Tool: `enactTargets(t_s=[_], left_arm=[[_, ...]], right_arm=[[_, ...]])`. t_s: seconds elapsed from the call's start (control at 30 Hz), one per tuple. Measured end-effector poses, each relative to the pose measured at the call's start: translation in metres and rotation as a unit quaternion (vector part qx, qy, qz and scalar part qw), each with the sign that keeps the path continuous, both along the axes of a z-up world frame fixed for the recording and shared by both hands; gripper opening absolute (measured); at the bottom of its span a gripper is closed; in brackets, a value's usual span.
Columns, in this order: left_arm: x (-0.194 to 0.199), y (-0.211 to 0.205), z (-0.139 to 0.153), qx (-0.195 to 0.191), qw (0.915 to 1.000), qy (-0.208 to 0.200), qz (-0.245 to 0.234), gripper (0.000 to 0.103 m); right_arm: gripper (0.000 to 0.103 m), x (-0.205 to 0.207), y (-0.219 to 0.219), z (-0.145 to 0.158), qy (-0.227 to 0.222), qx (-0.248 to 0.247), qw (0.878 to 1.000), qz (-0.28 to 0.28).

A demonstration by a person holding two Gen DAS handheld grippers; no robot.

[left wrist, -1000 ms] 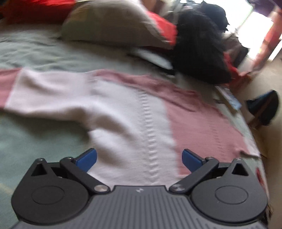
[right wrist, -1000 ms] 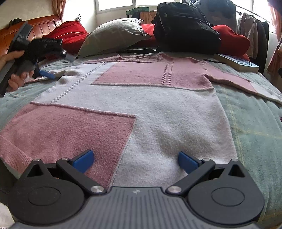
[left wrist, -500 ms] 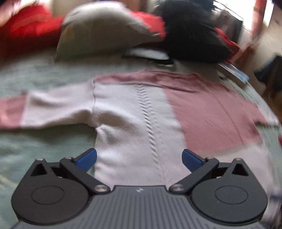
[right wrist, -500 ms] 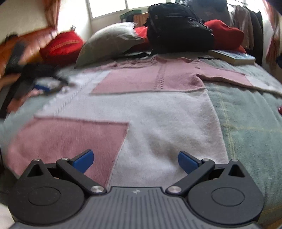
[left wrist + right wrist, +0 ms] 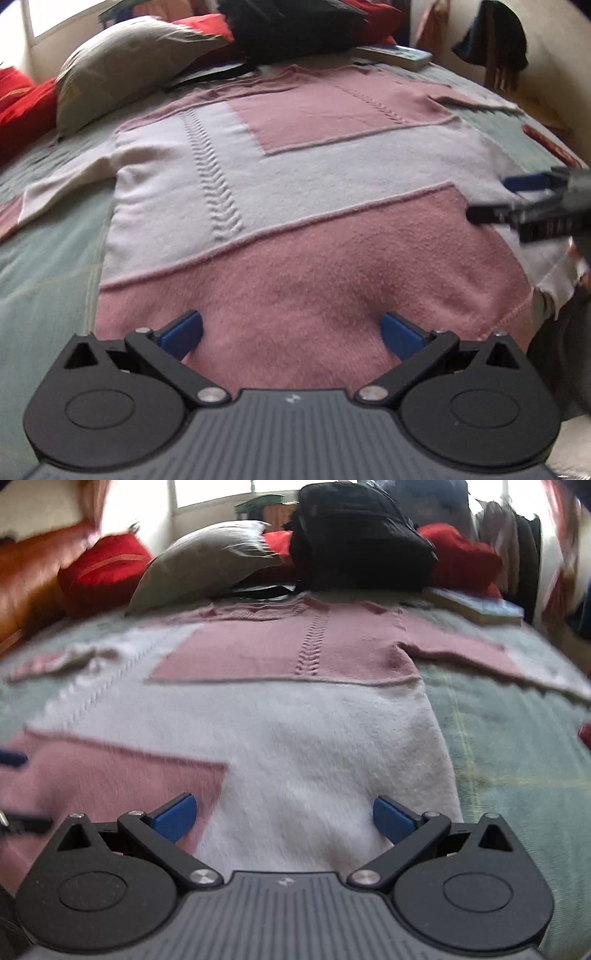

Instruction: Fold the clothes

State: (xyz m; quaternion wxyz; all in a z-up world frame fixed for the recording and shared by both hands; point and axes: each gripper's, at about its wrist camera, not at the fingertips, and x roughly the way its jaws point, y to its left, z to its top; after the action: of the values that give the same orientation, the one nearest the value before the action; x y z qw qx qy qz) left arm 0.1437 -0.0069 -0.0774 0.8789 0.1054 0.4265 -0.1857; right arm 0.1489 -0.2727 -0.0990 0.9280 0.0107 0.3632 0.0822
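We see one pink and white block-patterned knitted sweater spread flat on the bed with the pale green cover. Its long axis runs from the hem, nearest us, to the neckline by the pillows, and its two sleeves reach out to either side.

The left gripper hovers low over the pink hem panel, jaws wide and holding nothing; whether the blue pads touch the knit we cannot tell. The right gripper sits over the white hem area beside the sweater's right edge, jaws likewise wide and empty. In the left wrist view the right gripper shows at the far right edge, blurred, above the same hem.

From left to right along the head of the bed, in the right wrist view, we count one wooden headboard, one red cushion, one grey-beige pillow, one black backpack, a second red cushion behind it, and one thick book with a blue cover lying just beside the right sleeve. The backpack's strap and the pillow lie close to the neckline. A dark garment hangs at the far right.
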Motion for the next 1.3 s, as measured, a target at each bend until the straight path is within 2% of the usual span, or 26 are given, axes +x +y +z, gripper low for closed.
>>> enactTargets(t_s=[0.13, 0.23, 0.33, 0.5, 0.6, 0.7, 0.83, 1.0, 1.07, 1.2, 1.3], left_arm=[[-0.008, 0.004, 0.001, 0.003, 1.0000, 0.005, 0.000, 0.102], [-0.001, 0.007, 0.010, 0.004, 0.9998, 0.019, -0.006, 0.102], [0.021, 0.019, 0.033, -0.005, 1.0000, -0.002, -0.002, 0.102], [0.087, 0.043, 0.071, -0.049, 0.9968, -0.060, 0.019, 0.102], [0.150, 0.059, 0.081, -0.107, 0.9924, -0.056, 0.023, 0.102], [0.217, 0.081, 0.072, -0.176, 0.9820, -0.018, 0.065, 0.102], [0.264, 0.098, 0.039, -0.221, 0.9677, 0.049, 0.111, 0.102], [0.268, 0.104, -0.009, -0.237, 0.9609, 0.077, 0.122, 0.102], [0.262, 0.107, -0.011, -0.251, 0.9575, 0.070, 0.123, 0.102], [0.246, 0.097, -0.003, -0.217, 0.9666, 0.088, 0.104, 0.102], [0.233, 0.086, 0.007, -0.156, 0.9819, 0.072, 0.080, 0.102]], right_arm=[[0.103, -0.014, 0.003, -0.003, -0.007, -0.020, 1.000, 0.001], [0.103, -0.015, 0.001, 0.004, -0.001, -0.008, 1.000, -0.004], [0.103, -0.017, 0.000, 0.011, 0.004, 0.004, 1.000, -0.009], [0.103, -0.017, 0.000, 0.023, -0.009, 0.038, 0.999, 0.002], [0.103, -0.010, 0.001, 0.026, -0.011, 0.051, 0.999, 0.007], [0.103, -0.003, 0.000, 0.028, -0.014, 0.056, 0.998, 0.007], [0.103, 0.007, 0.000, 0.023, -0.006, 0.066, 0.998, 0.006], [0.103, 0.015, 0.003, 0.011, 0.005, 0.062, 0.998, 0.004], [0.103, 0.015, 0.006, 0.011, 0.004, 0.056, 0.998, 0.003], [0.103, 0.012, 0.004, 0.011, 0.004, 0.057, 0.998, 0.002], [0.103, 0.012, 0.003, 0.012, 0.004, 0.062, 0.998, -0.001]])
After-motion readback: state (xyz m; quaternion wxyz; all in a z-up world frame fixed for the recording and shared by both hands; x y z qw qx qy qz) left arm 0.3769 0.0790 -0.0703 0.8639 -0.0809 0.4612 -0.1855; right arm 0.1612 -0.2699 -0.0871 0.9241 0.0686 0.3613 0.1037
